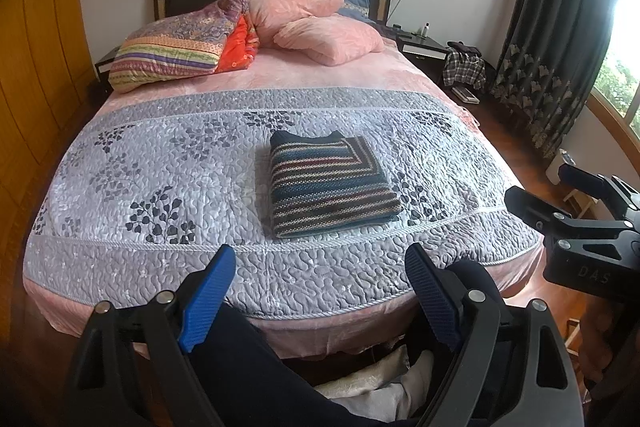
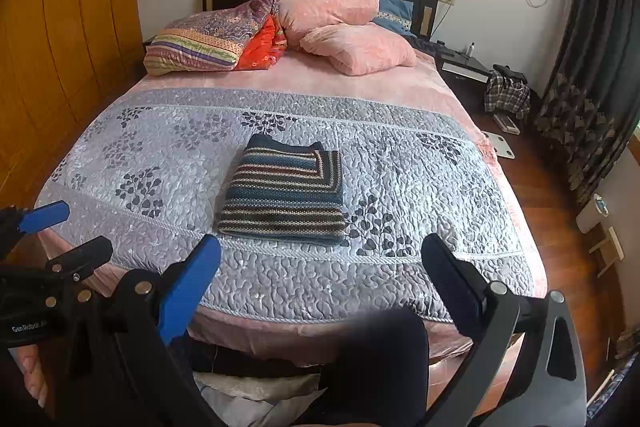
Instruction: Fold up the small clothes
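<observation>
Folded striped sweater [image 1: 330, 183] sits flat on the grey quilt [image 1: 160, 163], mid-bed. Left gripper [image 1: 320, 291] and right gripper [image 2: 320, 279] hang near, jaws wide apart, apparently holding nothing.

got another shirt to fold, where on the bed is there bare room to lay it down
Bare quilt lies left of the folded striped sweater, out to the bed's left edge, and a narrower patch lies right of it. The strip along the foot edge, by both open grippers, is free too. The head end is crowded with pillows.
</observation>
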